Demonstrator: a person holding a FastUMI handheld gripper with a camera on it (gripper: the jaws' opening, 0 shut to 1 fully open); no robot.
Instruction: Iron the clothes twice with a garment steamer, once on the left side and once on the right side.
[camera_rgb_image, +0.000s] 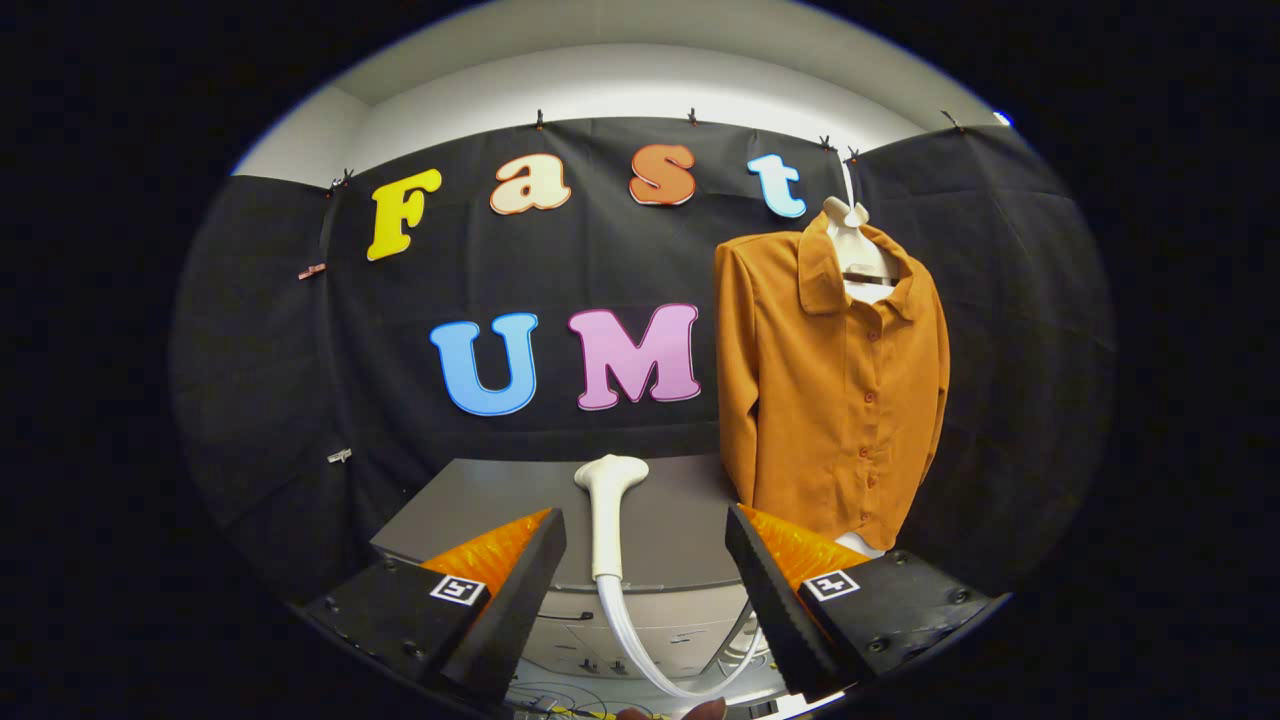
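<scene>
A white garment steamer head (607, 515) lies on a grey table (680, 520), its hose (650, 660) curling down over the front edge. An orange button-up shirt (830, 390) hangs on a white hanger (860, 255) against the black cloth wall, beyond the right finger and to the right of the steamer. My gripper (645, 560) is open, its two fingers spread wide on either side of the steamer handle without touching it. The steamer lies between the fingers and a little ahead of them.
The grey table top stretches from the fingers back to the cloth wall. The shirt's hem (860, 535) reaches down to the table's right corner. Below the front edge are a cabinet front (640, 630) and some cables.
</scene>
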